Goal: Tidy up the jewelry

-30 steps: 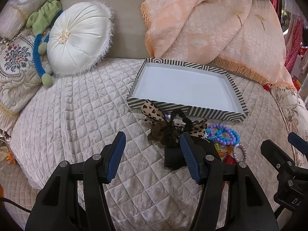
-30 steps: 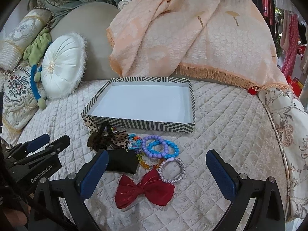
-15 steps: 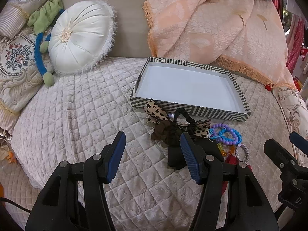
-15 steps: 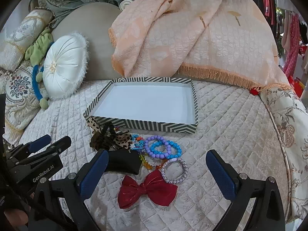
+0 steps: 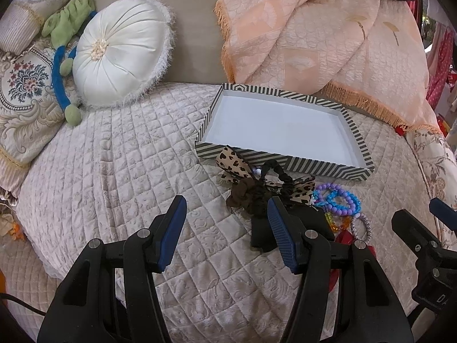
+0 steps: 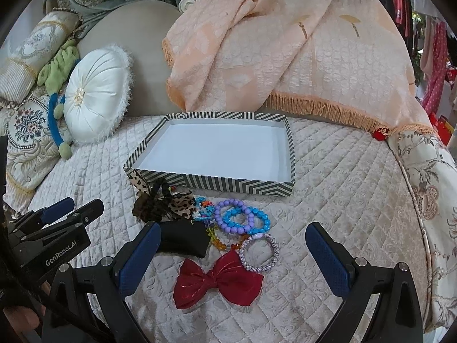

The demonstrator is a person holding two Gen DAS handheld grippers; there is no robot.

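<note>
Both tongs, left tongs [image 5: 225, 223] and right tongs [image 6: 232, 253], gape wide, empty; one striped tray [image 6: 211, 182], one red bow [image 6: 218, 284], about four bracelets [image 6: 241, 220].

Quilted cloth bedspread [image 6: 342, 188], shiny satin red bow [image 6: 218, 283], glossy plastic beaded bracelets [image 6: 242, 217], matt striped cardboard tray [image 6: 208, 181]

Both wrist cameras sit low over the quilt, facing the striped tray [image 5: 282, 166] [image 6: 211, 183] nearby: left view from its left, right view head-on, both sharing it.
</note>
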